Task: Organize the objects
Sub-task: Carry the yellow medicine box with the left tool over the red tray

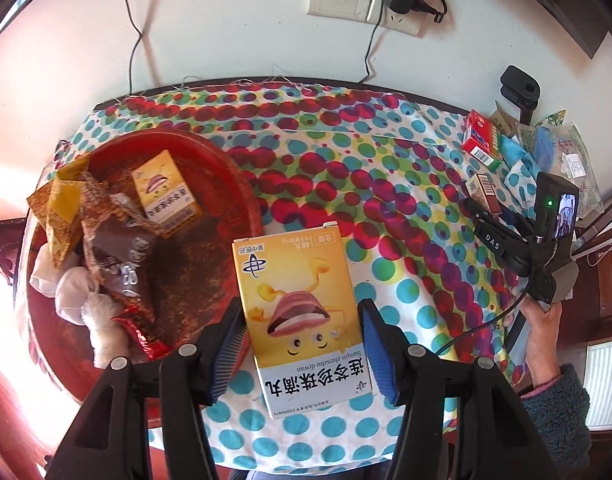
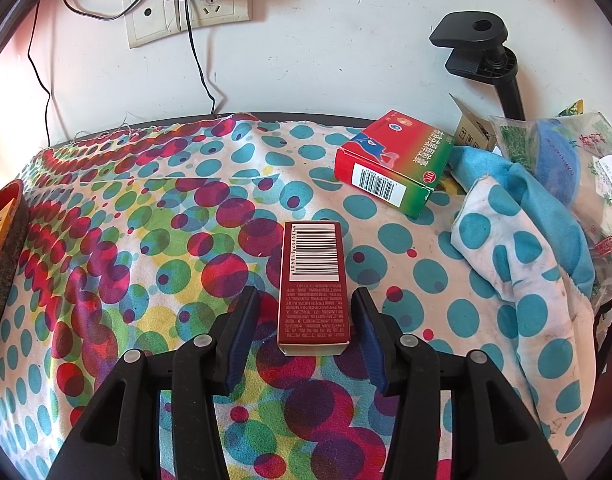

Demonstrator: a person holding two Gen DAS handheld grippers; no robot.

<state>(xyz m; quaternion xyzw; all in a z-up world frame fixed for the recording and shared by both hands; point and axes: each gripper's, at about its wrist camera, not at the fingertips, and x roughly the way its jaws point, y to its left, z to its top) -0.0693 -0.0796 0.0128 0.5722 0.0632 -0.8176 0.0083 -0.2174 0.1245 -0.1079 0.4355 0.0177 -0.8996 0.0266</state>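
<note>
My left gripper [image 1: 301, 320] is shut on a yellow medicine box [image 1: 302, 312] with a cartoon mouth, its blue pads [image 1: 226, 352] pressing both long sides. The box hangs over the dotted tablecloth, just right of a red basin [image 1: 246, 188]. A second yellow box [image 1: 166, 192] lies in that basin. My right gripper [image 2: 306, 294] stands open around a dark red barcode box [image 2: 311, 288] lying on the cloth, with a gap showing on each side. In the left wrist view the right gripper [image 1: 485, 220] sits at the far right, held by a hand [image 1: 541, 328].
The basin also holds snack wrappers [image 1: 118, 248] and a white cloth [image 1: 74, 292]. A red-and-green box [image 2: 393, 160], a crumpled blue dotted cloth [image 2: 505, 232] and plastic bags [image 2: 565, 152] crowd the back right. A black clamp [image 2: 477, 40] and wall sockets [image 2: 186, 8] with cables stand behind.
</note>
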